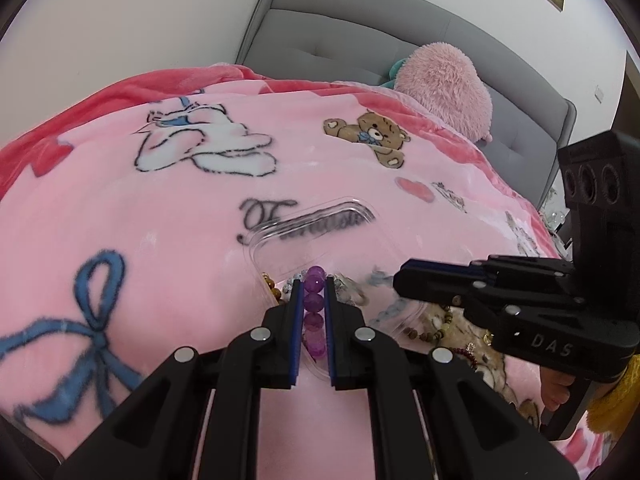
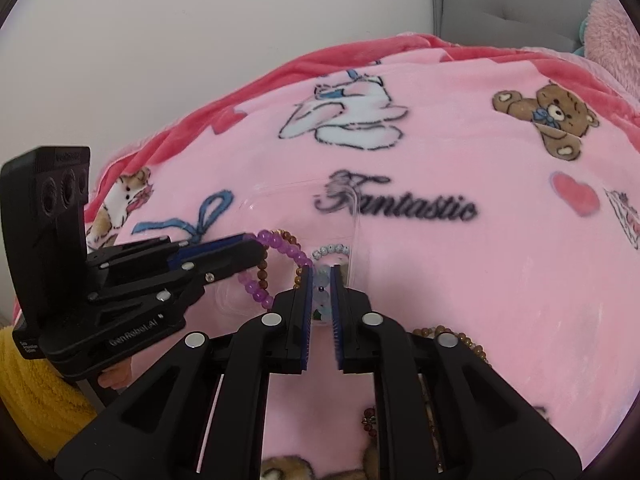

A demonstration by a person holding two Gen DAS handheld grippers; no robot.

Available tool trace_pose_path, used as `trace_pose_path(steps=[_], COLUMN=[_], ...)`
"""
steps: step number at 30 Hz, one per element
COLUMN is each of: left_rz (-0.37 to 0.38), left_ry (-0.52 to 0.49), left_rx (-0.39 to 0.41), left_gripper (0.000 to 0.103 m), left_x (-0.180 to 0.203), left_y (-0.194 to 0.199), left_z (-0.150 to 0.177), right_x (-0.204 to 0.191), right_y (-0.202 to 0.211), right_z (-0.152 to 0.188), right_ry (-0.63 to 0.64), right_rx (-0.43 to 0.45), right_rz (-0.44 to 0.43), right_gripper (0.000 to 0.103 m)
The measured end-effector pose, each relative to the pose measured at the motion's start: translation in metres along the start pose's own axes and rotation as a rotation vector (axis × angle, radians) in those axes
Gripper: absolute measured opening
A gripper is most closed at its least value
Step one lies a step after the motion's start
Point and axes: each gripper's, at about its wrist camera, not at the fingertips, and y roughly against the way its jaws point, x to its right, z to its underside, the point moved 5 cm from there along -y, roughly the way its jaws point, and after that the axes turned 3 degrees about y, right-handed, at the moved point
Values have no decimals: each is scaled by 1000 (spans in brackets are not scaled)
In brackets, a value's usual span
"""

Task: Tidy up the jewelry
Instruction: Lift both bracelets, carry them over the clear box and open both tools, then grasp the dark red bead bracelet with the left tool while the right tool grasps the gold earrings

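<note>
Two bracelets are being lowered into the clear tray (image 2: 356, 216), purple beads (image 1: 313, 300) clamped by the left gripper (image 1: 313, 284) and pale blue beads (image 2: 322, 280) by the right gripper (image 2: 321, 276); release is judged next.

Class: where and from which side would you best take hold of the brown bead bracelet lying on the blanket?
Probably pinch one short arc of the brown bead bracelet from above, one pad inside the loop, one outside: it lies flat on the soft blanket, so a sideways approach finds no edge.

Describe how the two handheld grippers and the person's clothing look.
Both grippers, left and right, are matte black with blue finger pads, silver round bolts and a three-lens block. White lettering reads GenRobot.AI on the left, DAS on the right. A yellow fuzzy sleeve shows.
</note>
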Motion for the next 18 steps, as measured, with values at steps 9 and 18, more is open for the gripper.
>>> trace_pose_path(steps=[9, 18], left_rz=[-2, 50], left_ry=[-19, -204], left_rx=[87, 143], left_gripper=[22, 32], left_x=[5, 58], left_y=[17, 49], left_z=[-5, 6], right_x=[1, 49], right_y=[25, 88], right_z=[1, 25], right_ry=[-33, -129], right_rx=[76, 185], right_rz=[-54, 29], right_gripper=[11, 31])
